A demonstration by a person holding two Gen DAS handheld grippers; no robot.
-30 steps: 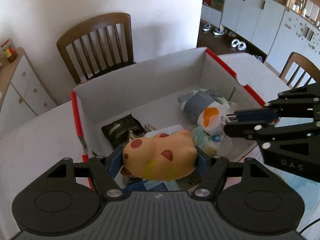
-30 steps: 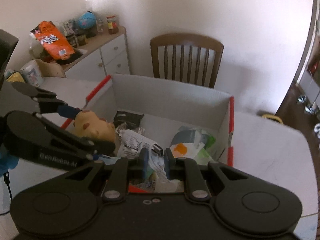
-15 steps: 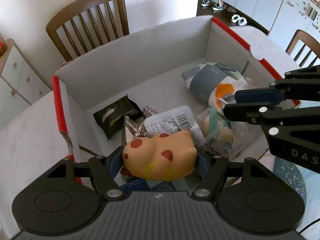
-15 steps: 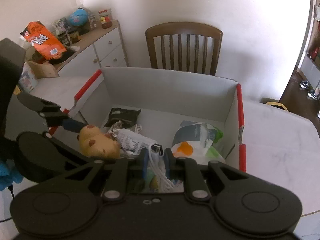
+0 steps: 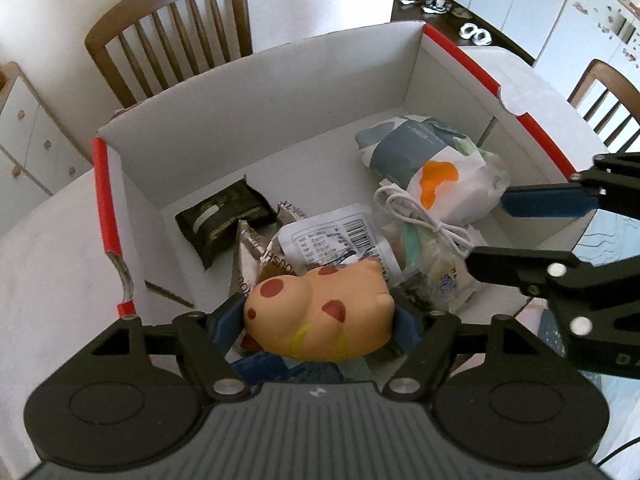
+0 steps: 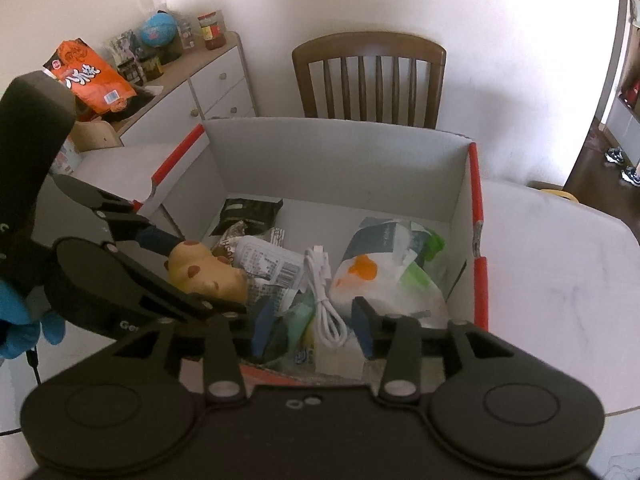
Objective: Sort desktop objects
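Both drops look under way: my right hand-held gripper [image 6: 314, 330] is opening off the white cable [image 6: 324, 304], left hand-held gripper [image 5: 318, 320] opening around the spotted toy [image 5: 320, 308] over the box [image 5: 256, 92].

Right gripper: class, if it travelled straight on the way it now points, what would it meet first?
Most likely the coiled white cable, lying loose between the opening jaws of the right gripper on the packets in the box. Depth is hard to judge in this fisheye view.

Tan toy [image 5: 320, 312] (red-brown spots), red-edged box [image 5: 105, 196]
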